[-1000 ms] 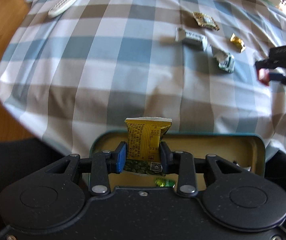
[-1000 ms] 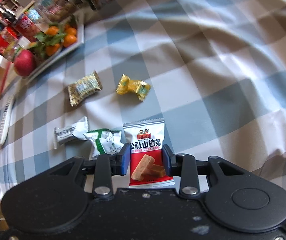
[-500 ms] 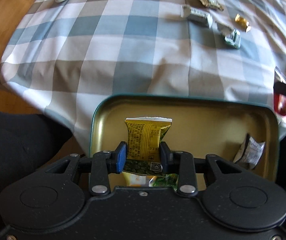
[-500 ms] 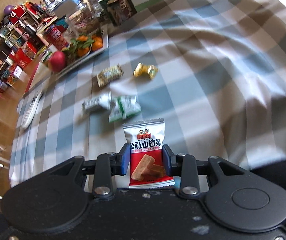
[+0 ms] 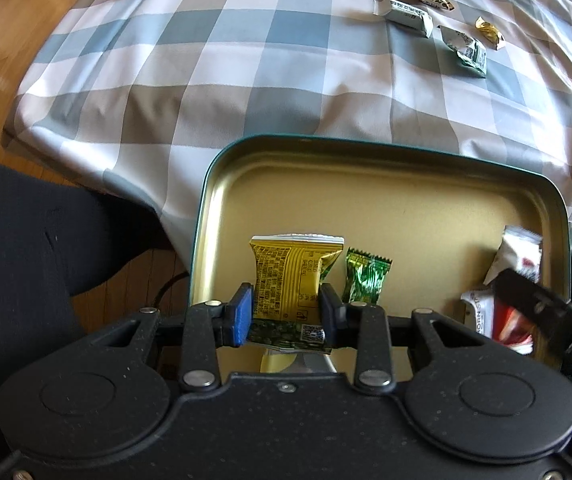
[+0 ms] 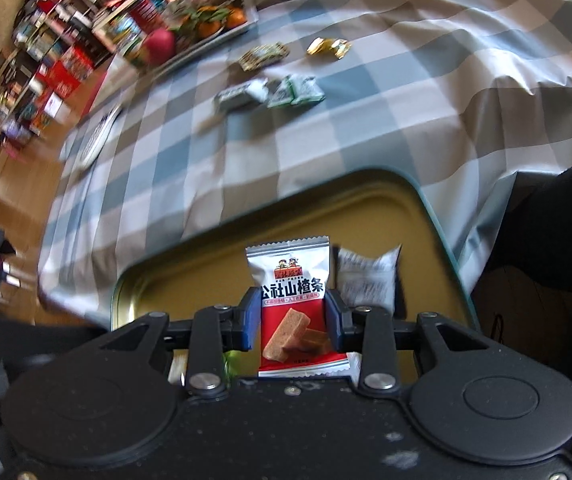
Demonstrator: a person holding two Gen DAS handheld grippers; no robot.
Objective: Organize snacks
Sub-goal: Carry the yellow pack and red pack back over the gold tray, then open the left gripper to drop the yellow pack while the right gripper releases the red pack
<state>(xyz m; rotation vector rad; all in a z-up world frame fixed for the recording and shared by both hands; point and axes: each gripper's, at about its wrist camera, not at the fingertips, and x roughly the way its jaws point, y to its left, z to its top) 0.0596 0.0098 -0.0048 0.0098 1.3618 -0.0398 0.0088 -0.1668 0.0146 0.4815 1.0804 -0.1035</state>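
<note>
Left gripper [image 5: 286,308] pinching yellow packet [image 5: 290,276] over tin [image 5: 366,152]; green candy [image 5: 364,276] inside.

Motion blurred the cluttered shelves [image 6: 65,36] and fruit tray [image 6: 205,36] beyond the checked tablecloth [image 6: 366,120]; the black right gripper [image 5: 542,312] hid part of a red-and-white packet [image 5: 520,256].

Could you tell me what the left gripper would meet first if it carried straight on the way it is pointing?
Probably the gold floor of the open tin: the left gripper, shut on the yellow snack packet, points into it, though depth is unclear.
</note>
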